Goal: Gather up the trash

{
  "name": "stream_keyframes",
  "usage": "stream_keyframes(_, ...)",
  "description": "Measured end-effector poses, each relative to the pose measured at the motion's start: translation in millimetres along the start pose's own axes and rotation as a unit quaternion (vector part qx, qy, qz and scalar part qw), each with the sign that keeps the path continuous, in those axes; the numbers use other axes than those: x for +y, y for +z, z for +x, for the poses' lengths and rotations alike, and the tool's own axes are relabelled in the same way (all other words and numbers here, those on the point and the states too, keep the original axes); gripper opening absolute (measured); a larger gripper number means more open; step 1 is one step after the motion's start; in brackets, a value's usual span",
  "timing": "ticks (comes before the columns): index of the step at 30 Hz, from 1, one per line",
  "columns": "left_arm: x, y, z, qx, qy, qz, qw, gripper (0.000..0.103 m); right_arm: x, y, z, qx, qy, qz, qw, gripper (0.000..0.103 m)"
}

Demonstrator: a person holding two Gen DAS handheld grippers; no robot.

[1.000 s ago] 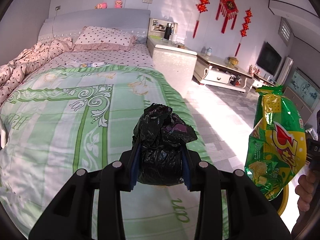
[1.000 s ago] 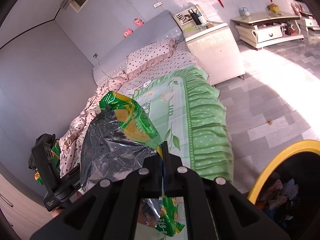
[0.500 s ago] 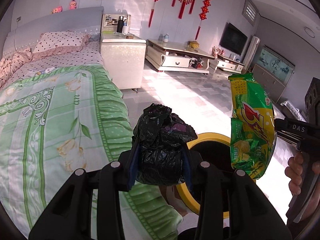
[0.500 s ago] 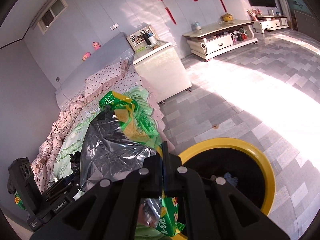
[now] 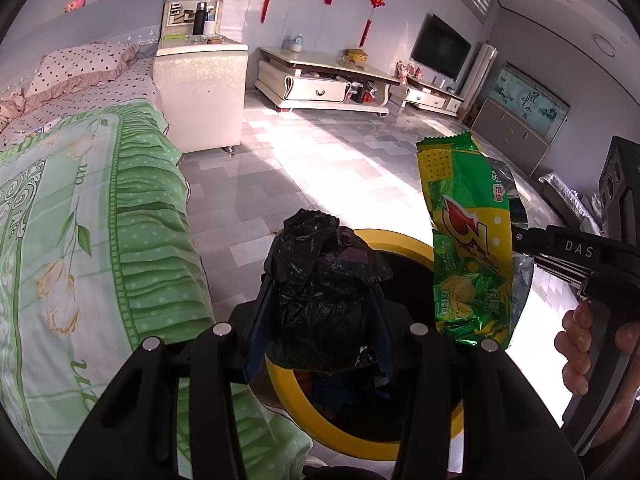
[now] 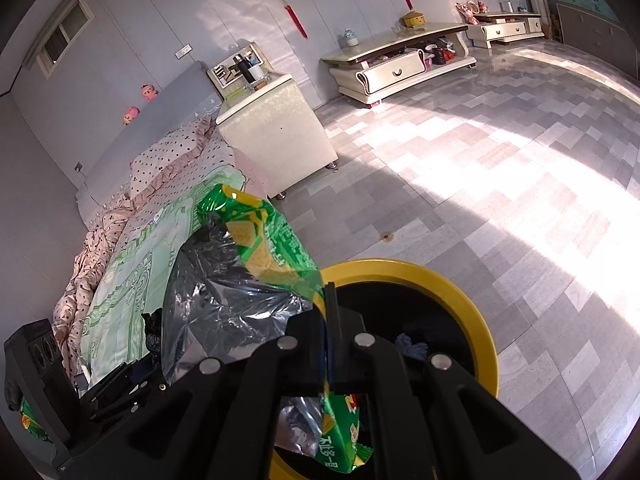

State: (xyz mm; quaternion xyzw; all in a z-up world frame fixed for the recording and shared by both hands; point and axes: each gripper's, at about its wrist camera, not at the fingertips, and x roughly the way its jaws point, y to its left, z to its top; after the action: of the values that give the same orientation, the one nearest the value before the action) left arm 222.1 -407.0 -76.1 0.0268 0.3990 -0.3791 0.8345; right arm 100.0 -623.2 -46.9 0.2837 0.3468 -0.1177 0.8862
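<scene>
A crumpled black plastic bag (image 5: 320, 280) sits between the fingers of my left gripper (image 5: 320, 320). Its jaws are opening, but the pads still touch the bag's sides. It hangs above the yellow-rimmed trash bin (image 5: 404, 240), whose dark inside holds some rubbish. My right gripper (image 6: 328, 308) is shut on the edge of a green and yellow chip bag (image 6: 260, 240), silver on the inside, over the bin's near rim (image 6: 460, 292). In the left wrist view the chip bag (image 5: 468, 248) hangs upright to the right of the black bag, with a hand on the right gripper's handle.
The bed with its green quilt (image 5: 100, 240) lies close to the bin's left side. A white bedside cabinet (image 5: 200, 92) and a low TV stand (image 5: 320, 84) stand further off. Sunlit grey tile floor (image 6: 500, 168) stretches beyond the bin.
Both grippers swung from over the bed to the right and now hang above the yellow bin. The left jaws stand slightly wider around the black bag. The chip bag is still gripped.
</scene>
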Motion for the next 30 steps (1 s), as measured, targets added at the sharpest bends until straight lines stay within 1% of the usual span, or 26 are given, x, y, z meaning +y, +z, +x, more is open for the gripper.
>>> stream_keyframes(1, 0, 0, 2, 0.002, -0.002, 0.0, 1.0, 0.045, -1, 0, -1, 0.0, -0.004, 0.0, 1.0, 0.001)
stream_keyframes(4, -1, -1, 6, 0.003, -0.004, -0.002, 1.0, 0.053, -6, 1, 0, -0.002, -0.01, 0.003, 1.0, 0.001)
stream_keyframes(8, 2, 0, 5, 0.001, -0.01, -0.006, 0.9999, 0.057, -9, 3, 1, -0.003, -0.019, 0.006, 1.0, 0.002)
stream_keyframes(9, 3, 1, 3, 0.001, -0.011, -0.008, 0.9999, 0.06, -10, 3, 0, -0.004, -0.022, 0.007, 1.0, 0.006)
stream_keyframes(10, 3, 1, 0, 0.0, -0.011, -0.01, 0.9999, 0.061, -10, 3, 0, -0.004, -0.023, 0.008, 1.0, 0.013)
stream_keyframes(11, 5, 2, -1, -0.002, -0.011, -0.013, 0.9999, 0.063, -11, 3, -1, -0.006, -0.023, 0.01, 1.0, 0.017)
stream_keyframes(12, 7, 2, -3, -0.003, -0.011, -0.015, 0.9998, 0.064, -10, 3, -2, -0.007, -0.024, 0.01, 1.0, 0.025)
stream_keyframes(15, 13, 4, -11, -0.01, -0.011, -0.019, 0.9997, 0.066, -9, 2, -3, -0.009, -0.031, 0.01, 0.999, 0.026)
stream_keyframes(17, 20, 4, -18, -0.016, -0.01, -0.024, 0.9995, 0.068, -8, 1, -5, -0.011, -0.033, 0.013, 0.999, 0.028)
stream_keyframes(19, 27, 3, -26, -0.022, -0.008, -0.028, 0.9993, 0.069, -6, 0, -7, -0.01, -0.034, 0.014, 0.999, 0.032)
stream_keyframes(24, 51, 0, -51, -0.038, 0.005, -0.043, 0.9983, 0.069, 9, -4, -7, -0.009, -0.037, 0.008, 0.999, 0.034)
stream_keyframes(30, 91, -15, -84, -0.053, 0.035, -0.066, 0.9958, 0.069, 45, -13, 0, 0.002, -0.02, -0.014, 1.0, 0.036)
